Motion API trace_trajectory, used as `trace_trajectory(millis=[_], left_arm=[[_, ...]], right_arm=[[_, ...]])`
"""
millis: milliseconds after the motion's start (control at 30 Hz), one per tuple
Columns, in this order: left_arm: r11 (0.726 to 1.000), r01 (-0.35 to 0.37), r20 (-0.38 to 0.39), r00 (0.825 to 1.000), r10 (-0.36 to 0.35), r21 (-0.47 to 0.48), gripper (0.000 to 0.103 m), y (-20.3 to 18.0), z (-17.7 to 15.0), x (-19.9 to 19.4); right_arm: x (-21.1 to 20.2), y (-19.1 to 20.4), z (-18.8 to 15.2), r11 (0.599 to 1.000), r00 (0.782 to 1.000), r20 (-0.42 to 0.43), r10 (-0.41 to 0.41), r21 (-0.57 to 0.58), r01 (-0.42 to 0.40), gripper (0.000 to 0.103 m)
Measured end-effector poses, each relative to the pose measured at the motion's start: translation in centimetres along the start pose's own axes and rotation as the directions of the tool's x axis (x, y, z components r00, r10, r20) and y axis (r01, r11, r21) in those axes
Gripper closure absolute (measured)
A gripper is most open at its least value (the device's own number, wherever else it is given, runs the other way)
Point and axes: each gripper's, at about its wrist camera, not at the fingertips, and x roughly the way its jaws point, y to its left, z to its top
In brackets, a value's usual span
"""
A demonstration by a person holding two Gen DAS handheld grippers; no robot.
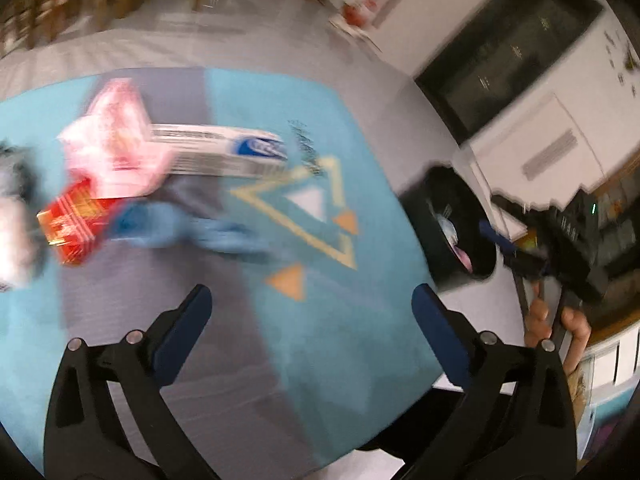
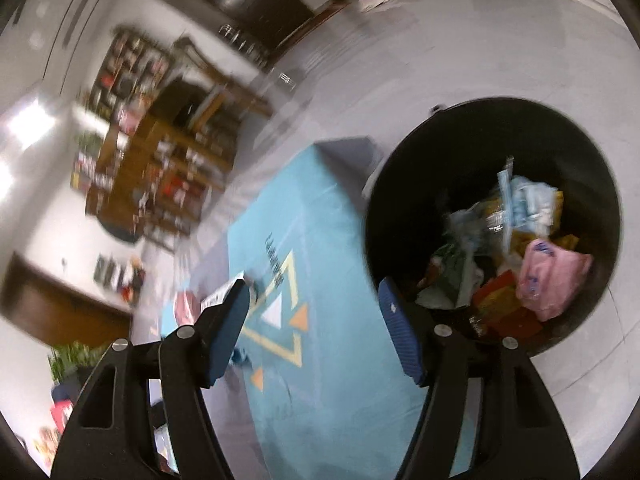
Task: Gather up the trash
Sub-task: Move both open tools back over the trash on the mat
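While my left gripper (image 1: 310,312) hangs wide open and empty over the rug (image 1: 352,140), the litter still to be collected lies ahead of it and off to the left in its view: a long white box (image 1: 218,152) with its long axis running across the view, a pink bag (image 1: 116,136) overlapping its left end, a red carton (image 1: 76,220) and a blue glove (image 1: 180,228) just below. I judge the left hand nearer to that pile. My right gripper (image 2: 316,320), jaws parted with nothing between them, sits at the rim of the black bin (image 2: 404,184), which already holds wrappers. Beyond the teal and grey rug is pale floor, with wooden shelves and a dark screen along the walls.
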Motion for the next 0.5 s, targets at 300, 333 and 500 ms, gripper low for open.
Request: trace_trajectory(millis=[300,333,500], left_arm=[[0.962,-0.080,0.131,0.984,0.118,-0.261,0.003,8.9,0.2,-6.7],[0.956,-0.104,0.149,0.978,0.149,-0.273,0.003,9.7,0.3,-7.6],[0.936,-0.269,0.139,0.942,0.305,-0.229,0.003,11.3,1.4,-10.2]], right_arm=[[2.9,3.3,-1.8,0.996,0.997,-0.068,-0.026,-0.082,0.021,0.036],[3.2,3.8,-2.1,0.995,0.997,-0.076,-0.027,-0.096,0.020,0.036],[5.7,7.4,-4.0,0.974,0.989,-0.144,-0.025,-0.224,-0.008,0.036]])
